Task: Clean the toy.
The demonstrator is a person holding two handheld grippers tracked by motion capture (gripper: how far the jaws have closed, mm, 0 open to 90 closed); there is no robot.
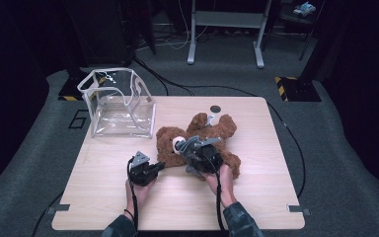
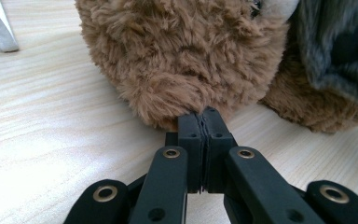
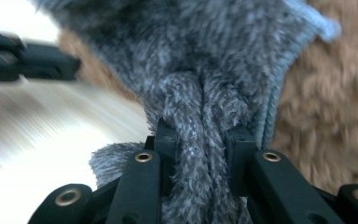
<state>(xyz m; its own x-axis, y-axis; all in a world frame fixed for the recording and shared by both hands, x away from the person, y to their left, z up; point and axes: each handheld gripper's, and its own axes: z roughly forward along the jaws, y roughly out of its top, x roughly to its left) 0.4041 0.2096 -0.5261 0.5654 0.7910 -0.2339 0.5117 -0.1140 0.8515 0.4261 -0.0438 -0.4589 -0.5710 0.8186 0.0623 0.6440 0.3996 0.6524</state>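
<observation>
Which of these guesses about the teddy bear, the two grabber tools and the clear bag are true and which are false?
1. The right gripper pinches the grey fuzzy garment. True.
2. The teddy bear sits inside the clear bag. False: it lies on the table, beside the bag.
3. The left gripper is wide open. False: its jaws are pressed together at the bear's fur.
4. The bag stands at the table's far left corner. True.

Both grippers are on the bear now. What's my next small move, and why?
Probably lift the right gripper slightly, drawing the grey fuzzy garment up off the teddy bear. Its jaws already pinch a fold of that fabric, while the left gripper is shut on the bear's fur, anchoring it on the table.
</observation>
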